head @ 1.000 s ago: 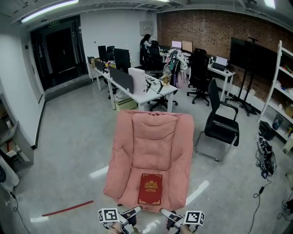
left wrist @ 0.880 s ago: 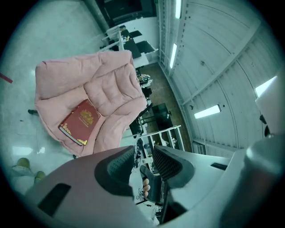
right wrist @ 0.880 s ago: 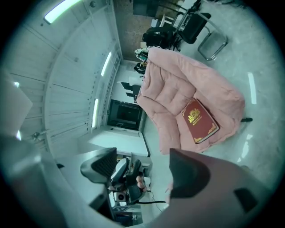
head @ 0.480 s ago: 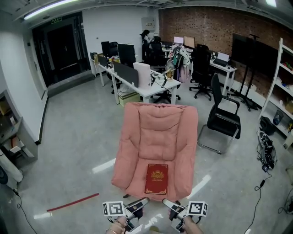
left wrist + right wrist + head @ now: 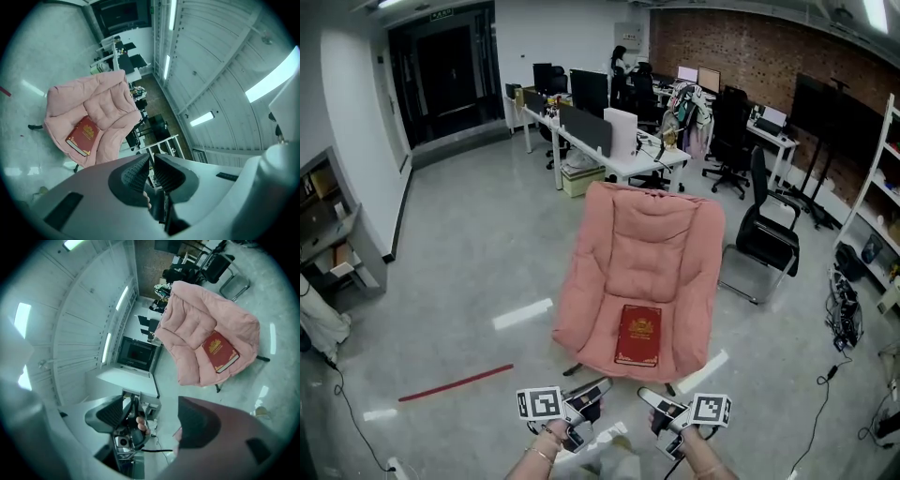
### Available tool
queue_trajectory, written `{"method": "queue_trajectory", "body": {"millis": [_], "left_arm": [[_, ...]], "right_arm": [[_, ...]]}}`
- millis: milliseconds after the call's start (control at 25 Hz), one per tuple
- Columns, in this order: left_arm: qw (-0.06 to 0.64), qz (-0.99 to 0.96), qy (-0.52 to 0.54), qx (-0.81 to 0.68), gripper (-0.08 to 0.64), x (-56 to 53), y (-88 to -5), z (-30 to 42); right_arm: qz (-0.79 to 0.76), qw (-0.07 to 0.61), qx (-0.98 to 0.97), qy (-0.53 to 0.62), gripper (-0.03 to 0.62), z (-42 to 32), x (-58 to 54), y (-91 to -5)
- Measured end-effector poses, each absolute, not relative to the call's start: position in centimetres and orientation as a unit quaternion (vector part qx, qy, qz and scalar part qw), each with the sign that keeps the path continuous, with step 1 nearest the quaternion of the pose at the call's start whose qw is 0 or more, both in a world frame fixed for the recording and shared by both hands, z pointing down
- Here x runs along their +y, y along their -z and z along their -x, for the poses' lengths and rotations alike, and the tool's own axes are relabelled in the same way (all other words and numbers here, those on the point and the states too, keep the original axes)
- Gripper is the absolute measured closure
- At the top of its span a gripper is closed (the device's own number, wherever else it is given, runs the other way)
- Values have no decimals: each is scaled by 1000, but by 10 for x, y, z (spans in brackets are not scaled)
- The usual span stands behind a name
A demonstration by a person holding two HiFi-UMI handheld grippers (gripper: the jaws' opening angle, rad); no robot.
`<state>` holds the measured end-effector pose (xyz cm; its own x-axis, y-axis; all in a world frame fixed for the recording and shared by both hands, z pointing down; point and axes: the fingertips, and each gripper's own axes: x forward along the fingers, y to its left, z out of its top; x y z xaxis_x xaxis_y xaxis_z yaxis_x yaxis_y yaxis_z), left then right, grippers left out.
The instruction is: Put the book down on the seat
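Hardback book (image 5: 638, 335) lies flat at the near edge of the pink seat (image 5: 661, 234). I judge it stiff and fairly light, best pinched at its near edge. My left hand-held gripper (image 5: 152, 159) has just been closing, nearly together on nothing; my right hand-held gripper (image 5: 152, 413) gapes wide, empty.

Bare floor (image 5: 469, 244) lying open left of pink seat (image 5: 661, 234); black office chair (image 5: 766, 234) crowding its right; desk (image 5: 630, 165) standing behind; book (image 5: 638, 335) occupying seat's near half.
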<state>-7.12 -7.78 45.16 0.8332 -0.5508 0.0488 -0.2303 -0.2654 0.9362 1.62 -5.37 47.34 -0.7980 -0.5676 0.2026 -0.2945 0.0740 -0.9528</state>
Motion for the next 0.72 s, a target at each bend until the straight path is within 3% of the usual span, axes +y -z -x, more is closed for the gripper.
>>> {"method": "queue_trajectory", "body": {"millis": [360,440,520,720], "left_arm": [[539,-797,161,-219,552,-27,-430,103],[539,-800,160,-210,560,-15,-428,106],[538,-803,162,-198,560,-6,-425,106],[548,-803,177,-158,560,15,-413,98]], "right_arm": [[312,120,734,591,216,15,3,-452],[331,128,728,587,270,14,14,-451],[345,133,728,578,368,14,22,-449],[343,144,738,563,409,22,38,-435]]}}
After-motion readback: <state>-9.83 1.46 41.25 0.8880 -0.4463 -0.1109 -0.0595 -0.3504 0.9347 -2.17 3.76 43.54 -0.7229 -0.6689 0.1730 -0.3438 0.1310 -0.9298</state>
